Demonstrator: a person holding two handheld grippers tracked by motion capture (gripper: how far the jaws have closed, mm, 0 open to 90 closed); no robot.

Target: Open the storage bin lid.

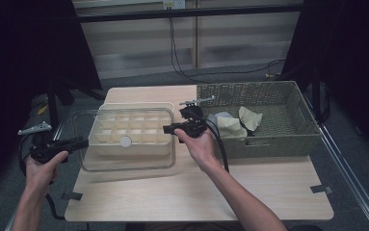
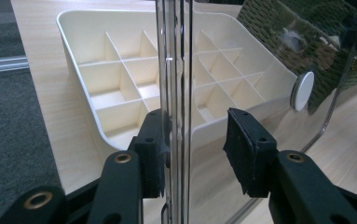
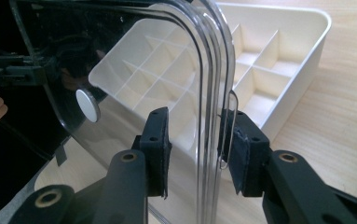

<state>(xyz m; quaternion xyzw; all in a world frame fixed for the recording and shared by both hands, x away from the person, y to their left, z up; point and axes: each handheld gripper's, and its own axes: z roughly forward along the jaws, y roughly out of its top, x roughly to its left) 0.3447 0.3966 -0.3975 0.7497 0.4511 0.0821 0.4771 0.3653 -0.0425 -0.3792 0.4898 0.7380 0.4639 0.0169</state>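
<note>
Table: clear lid over tray; basket beside.

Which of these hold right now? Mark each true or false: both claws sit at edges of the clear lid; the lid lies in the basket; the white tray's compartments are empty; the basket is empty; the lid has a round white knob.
1. Both claws sit at edges of the clear lid: true; left claw at its left edge, right claw at its right.
2. The lid lies in the basket: false; it is over the white tray.
3. The tray's compartments are empty: true.
4. The basket is empty: false; pale cloth pieces lie inside.
5. The lid has a round white knob: true.
</note>
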